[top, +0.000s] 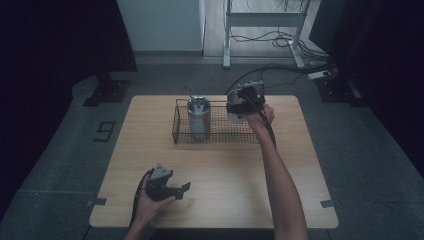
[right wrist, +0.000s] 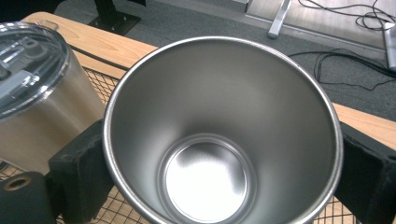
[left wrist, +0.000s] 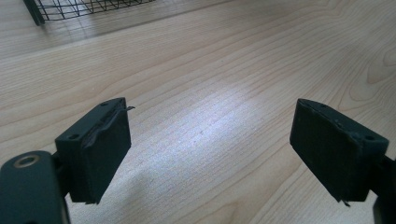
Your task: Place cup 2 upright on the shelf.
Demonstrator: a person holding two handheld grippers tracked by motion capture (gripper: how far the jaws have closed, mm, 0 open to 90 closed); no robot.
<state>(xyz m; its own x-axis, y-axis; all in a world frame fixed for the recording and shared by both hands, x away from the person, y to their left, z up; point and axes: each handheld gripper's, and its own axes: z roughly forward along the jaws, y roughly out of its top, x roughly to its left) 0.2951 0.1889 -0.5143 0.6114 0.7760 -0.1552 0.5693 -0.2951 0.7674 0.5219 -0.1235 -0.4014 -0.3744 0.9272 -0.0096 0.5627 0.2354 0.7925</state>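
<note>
The work in hand looks like loading steel tumblers into the wire basket point(top: 216, 131), and it reads as about half done. One lidded tumbler point(top: 199, 119) already stands upright inside the basket, toward its left end, with a clear lid on top. The second, an open steel cup point(right wrist: 219, 135) with no lid, is held by the right gripper point(top: 239, 106) over the basket's right end; its jaws stand either side of the cup wall and are clamped on it, and the right gripper view looks straight down into the empty bowl, with basket mesh showing beneath. Whether the cup's base already rests on the basket floor cannot be told; judging by the height of the hand, it seems to hang a little above. What is left, then, is to lower it, settle it upright beside the lidded tumbler, and let go. The left gripper point(top: 176, 191) takes no part: it rests low over the worktop point(top: 225, 175), well in front of the basket toward the person, jaws wide apart and holding nothing, bare wood grain between them. The likeliest snags are the basket's right-hand rim and the lidded tumbler, which stands near the cup on its left. Beyond the basket, off the worktop, cables point(top: 280, 40) lie on the floor by a white frame point(top: 265, 20).
</note>
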